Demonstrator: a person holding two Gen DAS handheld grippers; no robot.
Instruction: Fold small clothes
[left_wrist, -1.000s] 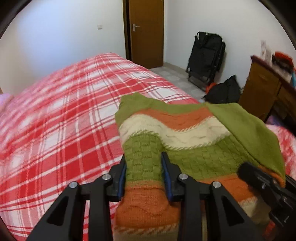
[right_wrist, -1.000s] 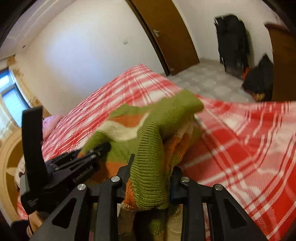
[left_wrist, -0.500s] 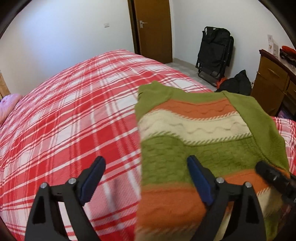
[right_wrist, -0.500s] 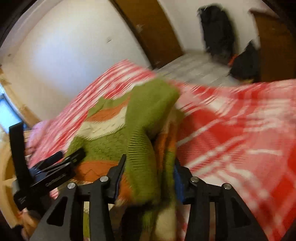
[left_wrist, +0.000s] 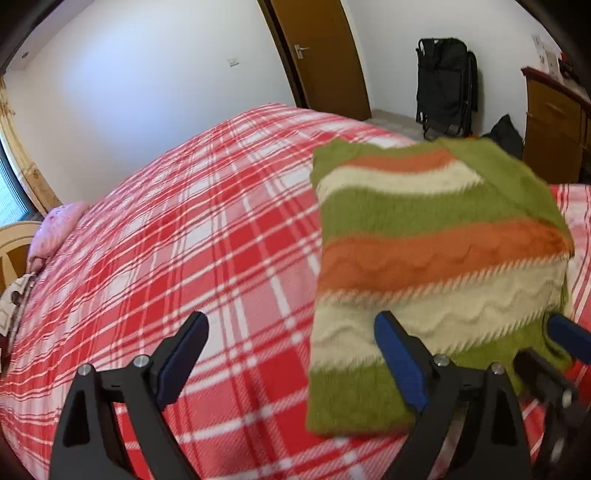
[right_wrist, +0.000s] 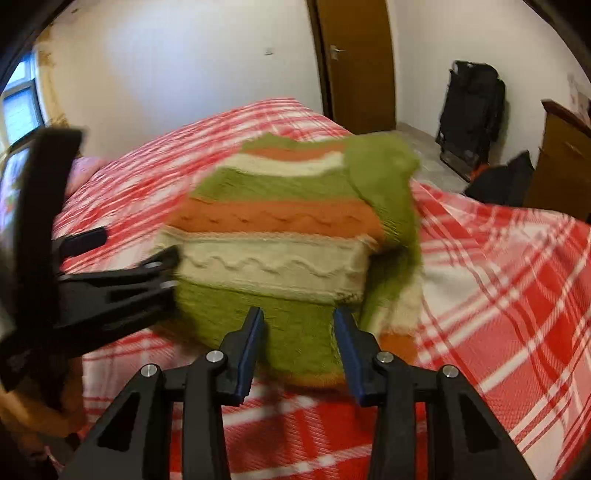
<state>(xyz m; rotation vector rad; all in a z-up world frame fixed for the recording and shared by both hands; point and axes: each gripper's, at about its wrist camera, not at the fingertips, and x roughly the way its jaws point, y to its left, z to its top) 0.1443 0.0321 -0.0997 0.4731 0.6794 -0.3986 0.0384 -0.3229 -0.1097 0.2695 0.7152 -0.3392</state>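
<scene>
Sweater (left_wrist: 436, 258) in green, orange and cream knit stripes lies folded flat on the bed (left_wrist: 192, 258), and both claws sit at its near edge.

Left claw (left_wrist: 291, 354) stands wide apart and holds nothing: its left blue pad hangs over bare plaid, its right pad over the near left part of the sweater, the green hem passing under that finger.

Right claw (right_wrist: 299, 332) has its jaws partly apart and closing; the green hem lies in the gap between the blue pads. Motion blur hides whether the pads press the knit, so a grip cannot be told. In the left wrist view the tip of this claw shows at the lower right, against the sweater's near right corner.

From the right wrist view, a green sleeve (right_wrist: 391, 192) is folded over the right side of the body, and a further layer of cream and orange knit shows below it.

Beyond the bed stand a brown wooden door (left_wrist: 321, 55), a folded black chair (left_wrist: 447, 85) against the white wall, and a wooden dresser (left_wrist: 554, 114) at the right.
</scene>
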